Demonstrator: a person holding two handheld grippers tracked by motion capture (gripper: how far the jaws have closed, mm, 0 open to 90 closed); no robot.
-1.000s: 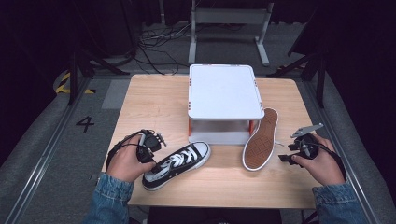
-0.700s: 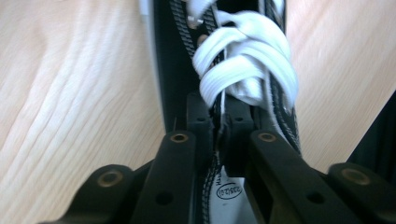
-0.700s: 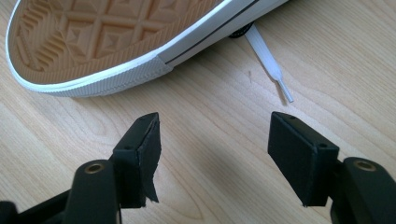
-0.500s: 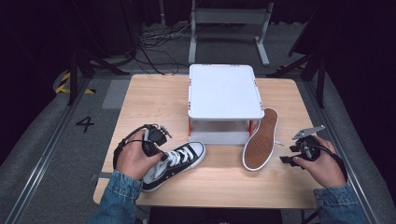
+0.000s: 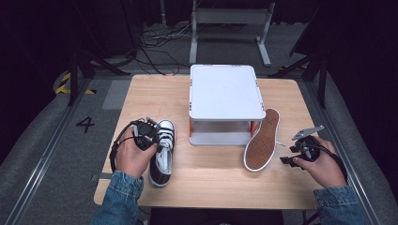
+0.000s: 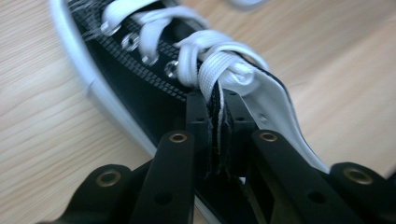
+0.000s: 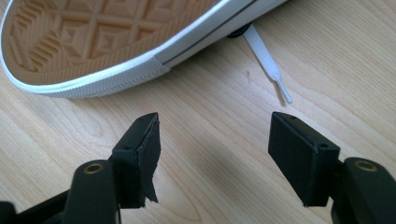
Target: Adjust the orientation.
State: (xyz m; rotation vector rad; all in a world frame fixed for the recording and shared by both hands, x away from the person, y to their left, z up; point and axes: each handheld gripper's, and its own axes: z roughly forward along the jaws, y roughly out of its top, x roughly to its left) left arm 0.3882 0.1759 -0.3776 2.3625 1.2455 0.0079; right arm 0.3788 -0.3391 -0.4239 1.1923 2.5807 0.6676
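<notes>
The left gripper (image 5: pixel 149 132) sits by the left hand (image 5: pixel 133 157), whose sleeved forearm comes in from the bottom edge; its 2 jaws have just been closing, then easing a little, and pinch fabric between the pads (image 6: pixel 200 122). The right gripper (image 5: pixel 292 149), in the right hand (image 5: pixel 320 164), holds its jaws wide apart.

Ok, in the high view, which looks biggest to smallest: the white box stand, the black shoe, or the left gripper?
1. White box stand, clearly the biggest.
2. Black shoe, pinched at its collar by the left gripper.
3. Left gripper, the smallest, though the hand hides part of it.
</notes>
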